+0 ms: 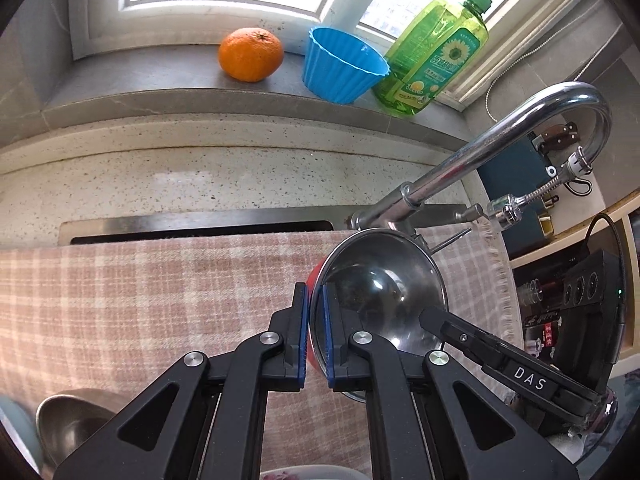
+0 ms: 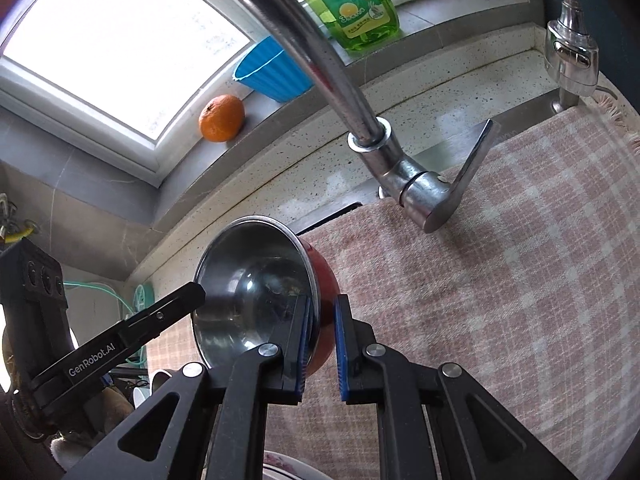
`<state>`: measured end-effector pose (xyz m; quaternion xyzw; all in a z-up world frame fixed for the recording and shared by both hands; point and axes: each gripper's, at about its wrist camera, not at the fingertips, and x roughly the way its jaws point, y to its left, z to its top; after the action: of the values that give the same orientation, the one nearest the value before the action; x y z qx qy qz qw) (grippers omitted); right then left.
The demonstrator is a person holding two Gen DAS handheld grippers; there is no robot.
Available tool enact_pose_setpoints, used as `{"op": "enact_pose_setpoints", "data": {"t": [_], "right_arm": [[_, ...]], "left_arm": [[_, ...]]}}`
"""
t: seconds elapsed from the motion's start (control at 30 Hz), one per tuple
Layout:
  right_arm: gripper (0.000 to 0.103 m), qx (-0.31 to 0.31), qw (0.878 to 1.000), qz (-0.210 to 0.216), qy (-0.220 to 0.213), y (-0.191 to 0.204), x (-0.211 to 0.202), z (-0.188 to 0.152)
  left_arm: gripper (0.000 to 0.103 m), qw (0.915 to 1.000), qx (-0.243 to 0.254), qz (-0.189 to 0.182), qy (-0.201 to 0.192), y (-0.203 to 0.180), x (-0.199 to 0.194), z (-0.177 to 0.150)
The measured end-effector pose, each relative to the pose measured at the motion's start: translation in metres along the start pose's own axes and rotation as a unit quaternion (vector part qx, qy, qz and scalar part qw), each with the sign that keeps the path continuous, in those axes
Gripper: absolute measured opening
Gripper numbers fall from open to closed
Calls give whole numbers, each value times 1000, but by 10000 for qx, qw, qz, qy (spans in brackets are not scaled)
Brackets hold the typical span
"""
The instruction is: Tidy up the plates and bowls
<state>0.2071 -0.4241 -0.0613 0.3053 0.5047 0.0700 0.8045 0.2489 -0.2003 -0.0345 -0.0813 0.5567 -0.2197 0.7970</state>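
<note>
Left gripper [image 1: 315, 336]: we see it clamped on the rim of the round steel bowl with red outside [image 1: 380, 292].
Right gripper [image 2: 322, 344]: pinching the same bowl's [image 2: 256, 292] opposite rim.
Bowl: held tilted above the pink checked cloth [image 1: 140, 304], near the chrome tap [image 1: 480, 156].
Sill: orange fruit [image 1: 251, 54], blue fluted cup [image 1: 342, 65], green soap bottle [image 1: 436, 52].

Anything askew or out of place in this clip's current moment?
The red-sided steel bowl is tipped on edge above the checked cloth, both tongs pinching opposite rim sides: left tongs, right tongs. An orange sits on the windowsill. No spills or damage visible.
</note>
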Motion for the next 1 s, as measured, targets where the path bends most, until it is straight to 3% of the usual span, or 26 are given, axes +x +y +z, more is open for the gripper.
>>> {"op": "enact_pose_setpoints", "data": {"t": [0.7, 1.0], "right_arm": [[11, -1086, 9923, 461, 375, 112, -2, -63], [11, -1498, 9850, 515, 680, 149, 17, -92]], "left_arm": [[5, 9948, -740, 241, -658, 78, -103, -69], [5, 9898, -1138, 394, -767, 116, -123, -98]]}}
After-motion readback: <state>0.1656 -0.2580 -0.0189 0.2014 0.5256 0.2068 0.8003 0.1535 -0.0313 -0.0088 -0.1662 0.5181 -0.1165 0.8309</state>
